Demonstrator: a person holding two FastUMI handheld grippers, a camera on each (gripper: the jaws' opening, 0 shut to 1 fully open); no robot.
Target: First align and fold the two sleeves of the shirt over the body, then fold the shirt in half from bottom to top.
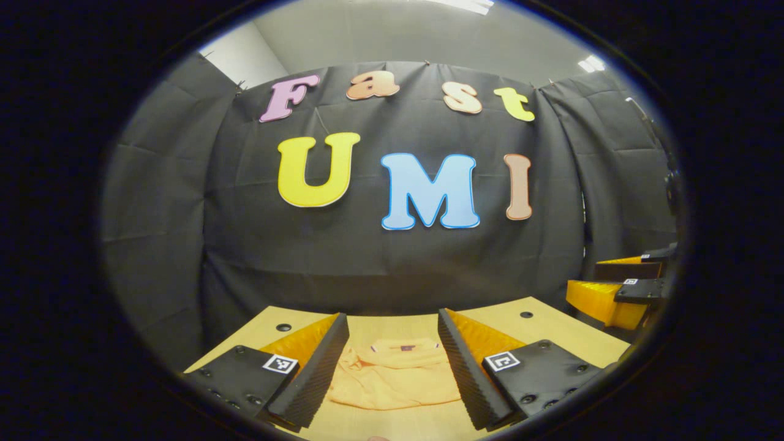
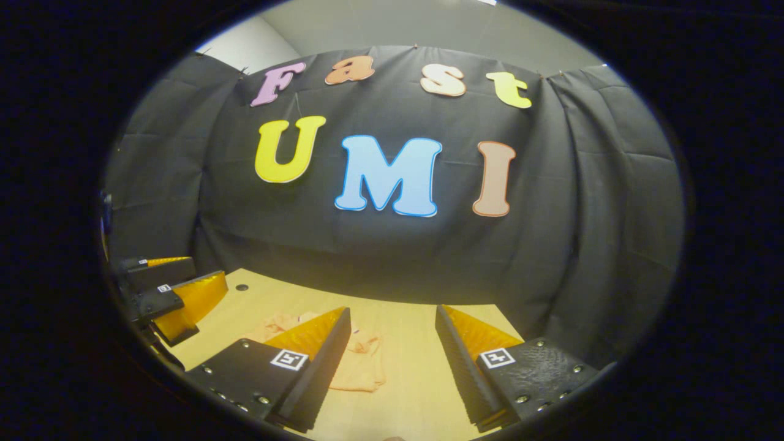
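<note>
The orange shirt (image 1: 395,380) is lying bunched on the wooden table (image 1: 551,331), collar toward the far wall, directly ahead between the left gripper (image 1: 392,367)'s spread fingers, while the right gripper (image 2: 392,367), also gaping and holding nothing, is hovering off to the shirt's right.

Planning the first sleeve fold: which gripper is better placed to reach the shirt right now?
Probably the left gripper: the shirt lies centred between its open jaws. For the right gripper, also open, the shirt sits off to the left.
</note>
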